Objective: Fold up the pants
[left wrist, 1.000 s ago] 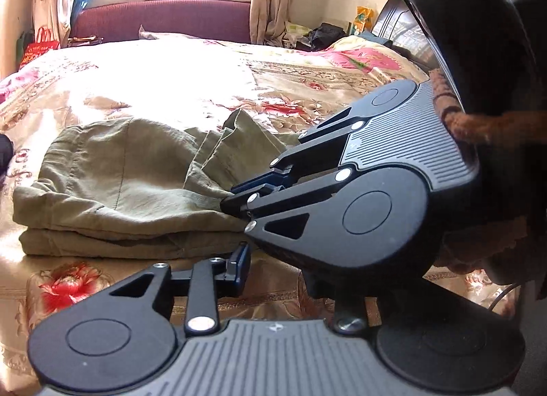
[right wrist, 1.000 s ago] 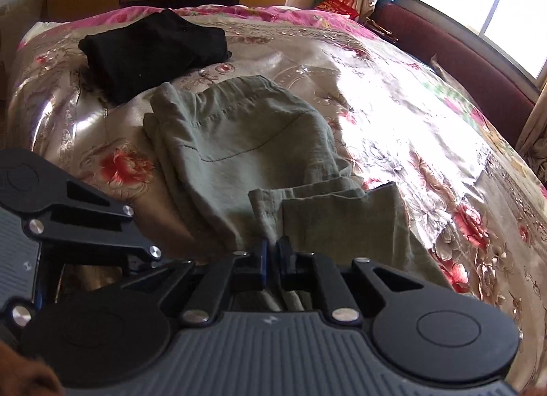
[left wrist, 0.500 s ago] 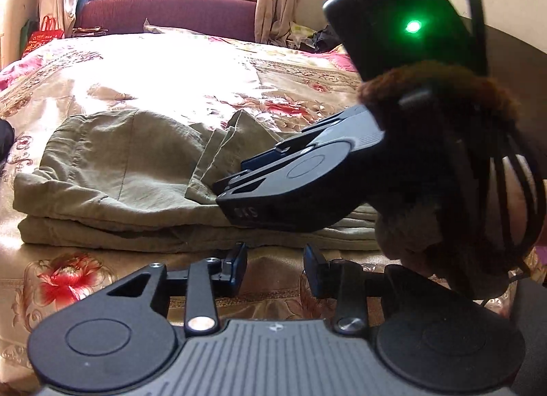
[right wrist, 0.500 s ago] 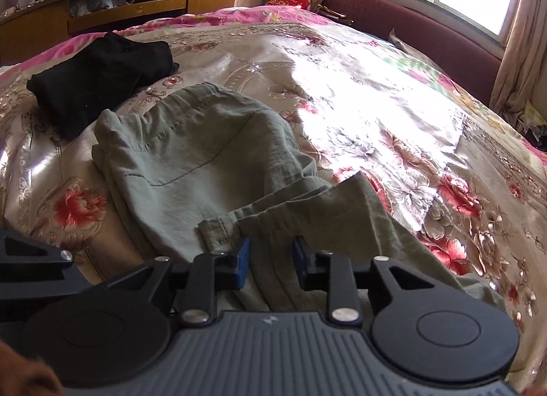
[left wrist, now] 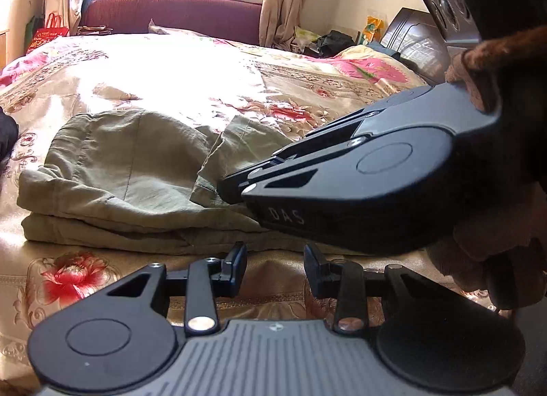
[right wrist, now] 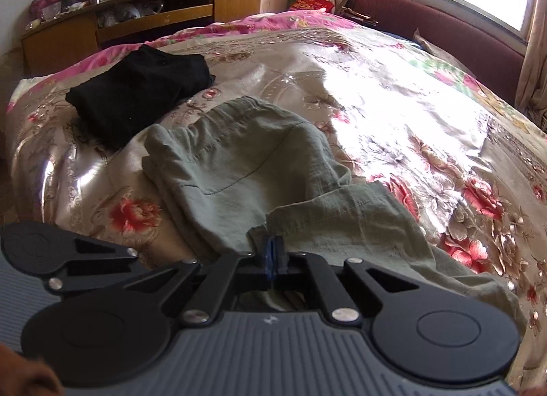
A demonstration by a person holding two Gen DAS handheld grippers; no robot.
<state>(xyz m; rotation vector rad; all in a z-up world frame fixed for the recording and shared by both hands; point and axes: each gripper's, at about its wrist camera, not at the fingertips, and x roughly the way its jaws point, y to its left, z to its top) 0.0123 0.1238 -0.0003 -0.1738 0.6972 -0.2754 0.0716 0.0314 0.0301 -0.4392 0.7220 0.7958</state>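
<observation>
Pants (right wrist: 259,170): soft, light, floppy; right tool (right wrist: 272,252) pinches the hem corner, left tool (left wrist: 275,259) gapes empty.

The folded pants (right wrist: 246,170) lie on the bed (right wrist: 410,95), near its foot edge. A folded dark garment (right wrist: 140,88) lies just beside them, toward the foot corner. A cabinet (right wrist: 143,16) stands beyond that edge.

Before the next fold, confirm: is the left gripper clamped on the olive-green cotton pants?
No: the left gripper stands open over the floral satin bedspread, short of the olive-green cotton pants, its fingers holding nothing.
</observation>
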